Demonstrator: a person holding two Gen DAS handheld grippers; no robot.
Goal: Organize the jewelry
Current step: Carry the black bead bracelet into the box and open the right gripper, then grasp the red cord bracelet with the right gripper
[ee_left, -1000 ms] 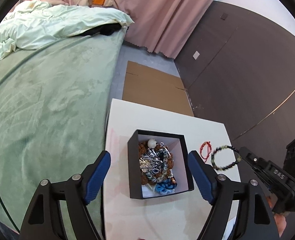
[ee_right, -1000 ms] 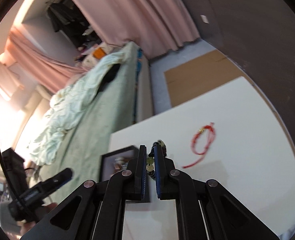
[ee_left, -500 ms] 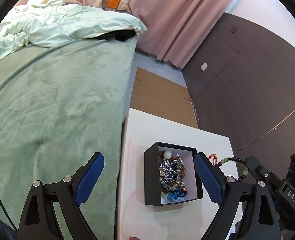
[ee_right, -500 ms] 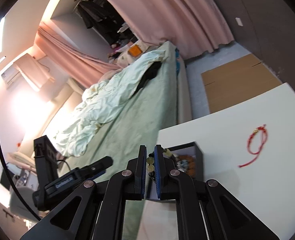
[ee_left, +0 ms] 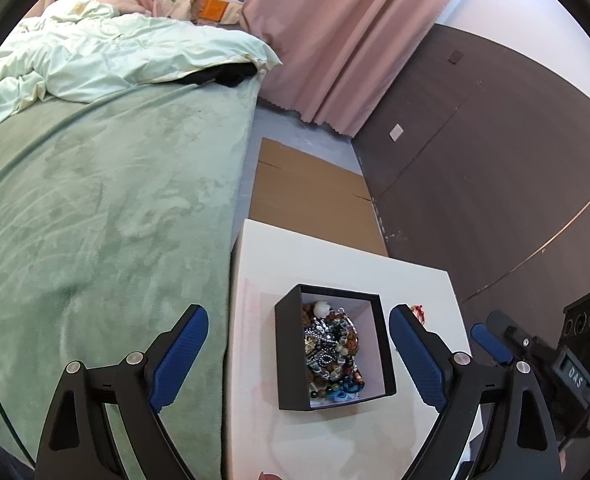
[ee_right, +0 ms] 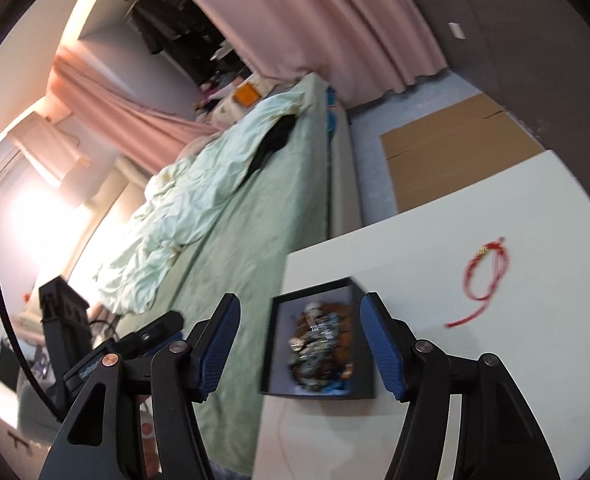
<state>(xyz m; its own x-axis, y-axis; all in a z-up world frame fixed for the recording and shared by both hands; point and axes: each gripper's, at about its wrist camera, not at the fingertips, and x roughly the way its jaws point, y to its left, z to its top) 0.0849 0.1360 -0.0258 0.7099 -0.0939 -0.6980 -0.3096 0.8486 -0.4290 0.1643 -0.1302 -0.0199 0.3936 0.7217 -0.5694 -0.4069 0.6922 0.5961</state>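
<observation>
Your right gripper (ee_right: 299,344) hangs above the black box (ee_right: 365,392) with its jaws opening and nothing pinched between the pads; the box sits directly ahead between its fingers, heaped with beaded jewelry (ee_right: 319,344), which suits a drop into it; your left gripper (ee_left: 298,354) stands spread wide and empty, straddling the same box (ee_left: 291,360) without touching, likely to steady it; beyond your right finger the red cord bracelet (ee_right: 485,276) lies loose on the white table (ee_right: 515,360), probably your next pick.

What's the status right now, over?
Left gripper open, astride the black box. Right gripper opening, nothing between its pads. Red cord bracelet lies alone on the white table. Nothing in the way.
</observation>
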